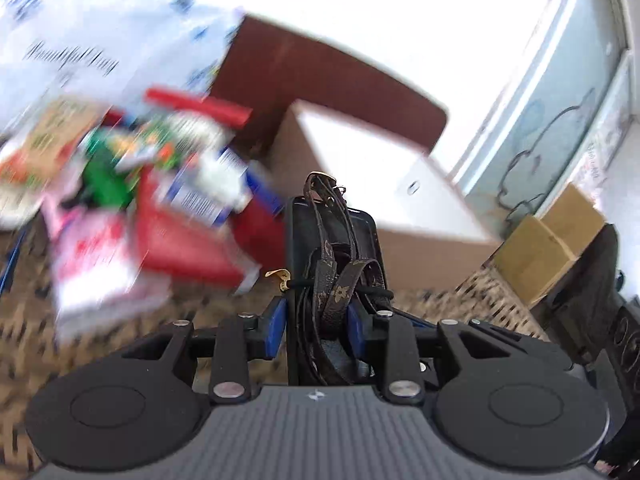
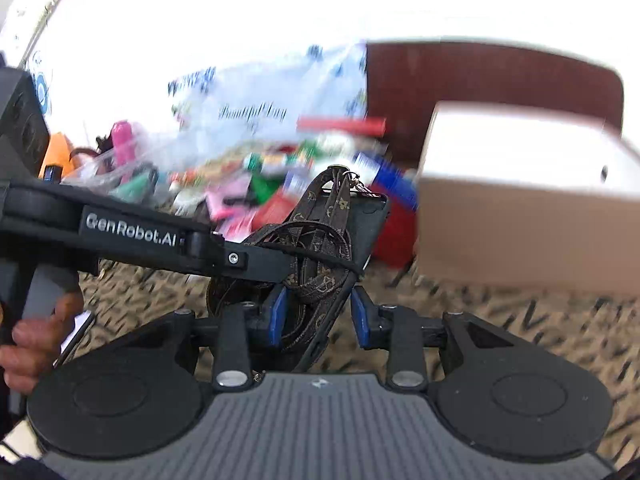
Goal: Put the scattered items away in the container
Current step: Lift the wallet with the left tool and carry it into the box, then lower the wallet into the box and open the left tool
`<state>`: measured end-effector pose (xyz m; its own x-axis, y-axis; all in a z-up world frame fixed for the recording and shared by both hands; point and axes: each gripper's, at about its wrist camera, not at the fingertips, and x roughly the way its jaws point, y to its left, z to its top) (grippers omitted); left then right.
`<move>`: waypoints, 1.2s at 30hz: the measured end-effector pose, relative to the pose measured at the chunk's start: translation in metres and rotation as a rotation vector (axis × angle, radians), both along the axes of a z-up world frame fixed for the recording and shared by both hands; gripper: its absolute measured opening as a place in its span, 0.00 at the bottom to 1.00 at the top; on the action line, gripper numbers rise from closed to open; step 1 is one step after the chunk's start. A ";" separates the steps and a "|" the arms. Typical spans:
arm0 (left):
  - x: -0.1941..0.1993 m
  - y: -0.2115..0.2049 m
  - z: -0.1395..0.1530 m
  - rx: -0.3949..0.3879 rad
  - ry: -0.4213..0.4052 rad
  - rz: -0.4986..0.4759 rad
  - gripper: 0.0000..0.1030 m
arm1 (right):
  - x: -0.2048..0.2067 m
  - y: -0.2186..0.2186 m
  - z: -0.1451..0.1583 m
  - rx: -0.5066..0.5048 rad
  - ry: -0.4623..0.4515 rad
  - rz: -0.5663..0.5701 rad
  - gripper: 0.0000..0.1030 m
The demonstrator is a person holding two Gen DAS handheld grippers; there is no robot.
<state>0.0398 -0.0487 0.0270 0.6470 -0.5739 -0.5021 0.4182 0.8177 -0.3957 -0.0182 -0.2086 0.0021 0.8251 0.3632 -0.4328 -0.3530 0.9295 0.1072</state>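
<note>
My left gripper [image 1: 320,316] is shut on a black phone case [image 1: 368,236] wrapped in a brown monogram strap [image 1: 334,280], held above the patterned mat. In the right wrist view the same case [image 2: 370,232] and strap [image 2: 320,248] sit between my right gripper's blue pads [image 2: 362,314], which stand apart; the left gripper [image 2: 288,264] reaches in from the left and pinches the strap. My right gripper [image 2: 320,316] looks open around the case. A cardboard box container [image 1: 384,184] stands behind; it also shows at the right in the right wrist view [image 2: 520,208].
A blurred heap of colourful packets [image 1: 160,184] lies left of the box on the woven mat [image 1: 120,344]. A dark red-brown headboard [image 1: 320,68] and white printed bag [image 1: 100,48] stand behind. Small brown cartons [image 1: 548,240] sit at the right.
</note>
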 end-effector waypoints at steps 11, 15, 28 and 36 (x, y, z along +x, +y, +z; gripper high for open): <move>0.062 -0.085 0.045 -0.043 -0.061 -0.086 0.32 | 0.047 -0.067 0.051 0.009 -0.158 -0.154 0.32; 0.088 -0.122 0.041 -0.055 -0.029 -0.115 0.32 | 0.072 -0.101 0.052 0.004 -0.130 -0.204 0.32; 0.155 -0.198 0.008 -0.096 0.110 -0.103 0.32 | 0.146 -0.186 0.030 -0.023 -0.001 -0.259 0.32; 0.186 -0.222 -0.014 -0.108 0.217 -0.090 0.31 | 0.178 -0.205 0.017 -0.106 0.078 -0.275 0.32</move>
<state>0.2258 -0.2708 0.0130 0.4743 -0.6823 -0.5563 0.3832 0.7289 -0.5673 0.1603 -0.4133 0.0190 0.8491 0.0808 -0.5219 -0.0815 0.9964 0.0217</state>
